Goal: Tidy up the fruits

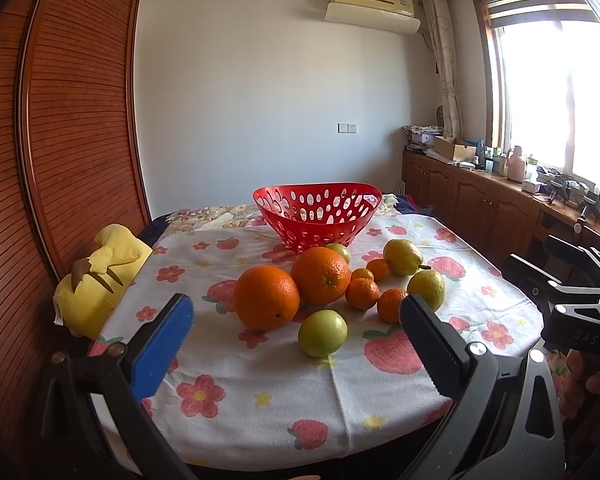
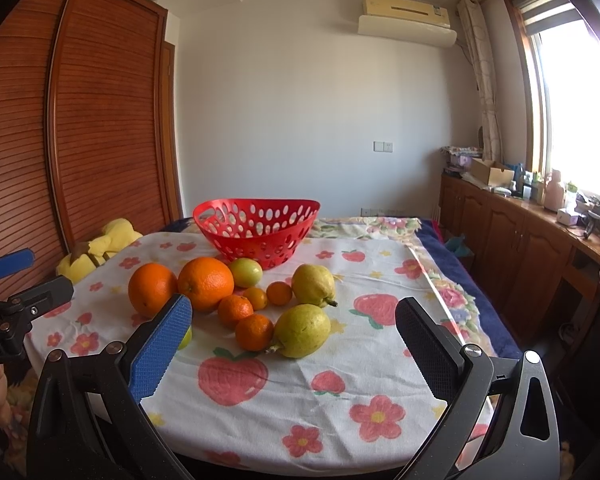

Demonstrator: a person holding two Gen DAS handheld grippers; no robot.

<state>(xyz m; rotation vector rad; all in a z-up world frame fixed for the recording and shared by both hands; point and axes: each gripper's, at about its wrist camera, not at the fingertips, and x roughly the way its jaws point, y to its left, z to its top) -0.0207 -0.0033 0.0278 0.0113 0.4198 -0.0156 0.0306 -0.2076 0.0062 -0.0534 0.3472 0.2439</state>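
Note:
A red perforated basket (image 1: 318,214) (image 2: 256,226) stands empty at the far side of the table. In front of it lie two large oranges (image 1: 267,297) (image 2: 206,283), several small mandarins (image 1: 362,293) (image 2: 254,332), two yellow pears (image 1: 403,257) (image 2: 302,330) and two green fruits (image 1: 323,333) (image 2: 246,272). My left gripper (image 1: 296,344) is open and empty, hovering before the near green fruit. My right gripper (image 2: 294,350) is open and empty, just short of the near pear.
A strawberry-and-flower cloth (image 1: 260,392) covers the table. A yellow plush toy (image 1: 96,284) (image 2: 96,250) lies at the left edge. A wooden louvered wardrobe (image 1: 72,120) stands left, and low cabinets (image 2: 520,240) with clutter run along the right under the window.

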